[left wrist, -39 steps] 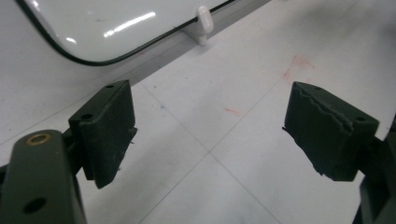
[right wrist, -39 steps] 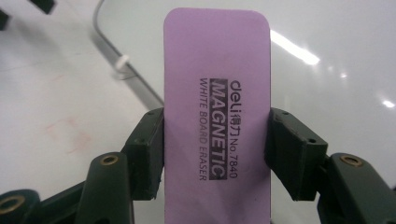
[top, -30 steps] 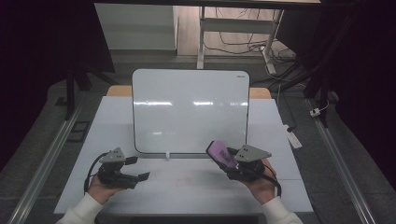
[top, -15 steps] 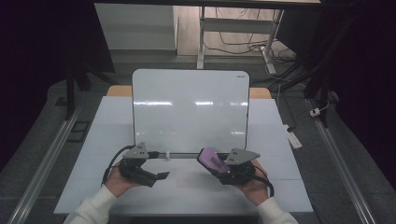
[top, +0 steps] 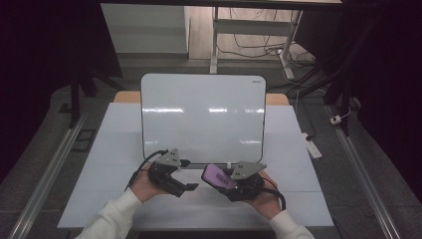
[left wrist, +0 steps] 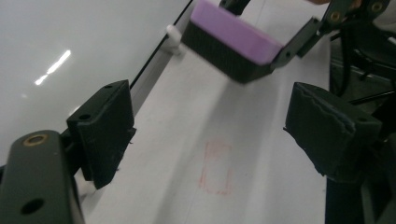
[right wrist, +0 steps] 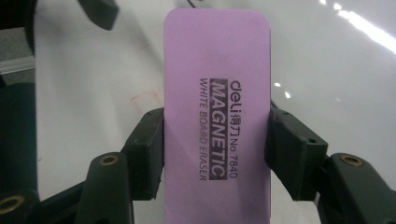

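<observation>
Clamping the light, rigid purple eraser (right wrist: 217, 116) across its long sides, right gripper (right wrist: 215, 140) held firm; left gripper (left wrist: 224, 135) gaped empty.

Dim surroundings, glare streaks on the whiteboard (top: 203, 119), blurred close-ups

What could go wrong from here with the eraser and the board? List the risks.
1. The right gripper clamps the purple eraser only near its lower half; pressing it on the whiteboard could lever it loose.
2. The open left gripper hangs close to the eraser, so the two could collide.
3. The board stands propped on the table; a hard wipe might push it back.
</observation>
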`<state>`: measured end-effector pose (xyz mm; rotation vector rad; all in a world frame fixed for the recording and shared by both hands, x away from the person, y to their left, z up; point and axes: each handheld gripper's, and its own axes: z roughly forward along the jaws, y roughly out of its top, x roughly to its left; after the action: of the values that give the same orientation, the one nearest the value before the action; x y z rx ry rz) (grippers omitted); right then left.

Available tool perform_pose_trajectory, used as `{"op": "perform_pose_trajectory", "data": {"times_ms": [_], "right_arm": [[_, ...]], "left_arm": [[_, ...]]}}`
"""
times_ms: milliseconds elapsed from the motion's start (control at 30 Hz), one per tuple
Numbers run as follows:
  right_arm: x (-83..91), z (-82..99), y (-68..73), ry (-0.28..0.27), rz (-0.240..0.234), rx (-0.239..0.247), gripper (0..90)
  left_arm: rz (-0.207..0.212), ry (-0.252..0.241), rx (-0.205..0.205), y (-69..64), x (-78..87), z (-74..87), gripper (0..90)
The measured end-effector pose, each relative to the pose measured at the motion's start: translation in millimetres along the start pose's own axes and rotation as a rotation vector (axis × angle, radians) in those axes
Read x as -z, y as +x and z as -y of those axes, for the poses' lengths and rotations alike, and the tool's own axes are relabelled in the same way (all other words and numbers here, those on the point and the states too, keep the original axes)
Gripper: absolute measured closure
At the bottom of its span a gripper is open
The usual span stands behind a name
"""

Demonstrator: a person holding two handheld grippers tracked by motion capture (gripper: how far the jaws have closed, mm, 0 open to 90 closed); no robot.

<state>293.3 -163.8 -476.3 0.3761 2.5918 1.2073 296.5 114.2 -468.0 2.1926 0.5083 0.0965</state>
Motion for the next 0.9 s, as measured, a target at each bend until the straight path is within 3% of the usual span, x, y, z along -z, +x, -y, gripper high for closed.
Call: {"op": "perform_pose_trajectory", "data": {"times_ms": [233, 433, 500, 700, 900], "right_arm": [[-1.0, -2.2, 3.0, 0.000, -0.083, 0.032, 40.8], [-3.7, -3.5, 6.8, 0.010, -0.122, 0.062, 40.7], [-4.0, -3.8, 6.9, 0.010, -0.122, 0.065, 40.7], [-5.3, -3.2, 6.5, 0.008, -0.127, 0.039, 39.8], [-1.5, -6.7, 9.2, -0.040, -0.086, 0.015, 29.7]], "left_arm": [[0.066, 0.001, -0.041, -3.5, -11.0, -9.3, 20.9], [0.124, 0.014, -0.075, -7.7, -17.2, -11.1, 30.9], [0.120, 0.019, -0.087, -8.4, -17.6, -10.6, 35.7], [0.119, 0.006, -0.070, -9.0, -15.9, -9.8, 39.9], [0.132, -0.024, -0.006, -4.0, -13.1, -8.9, 40.1]]}}
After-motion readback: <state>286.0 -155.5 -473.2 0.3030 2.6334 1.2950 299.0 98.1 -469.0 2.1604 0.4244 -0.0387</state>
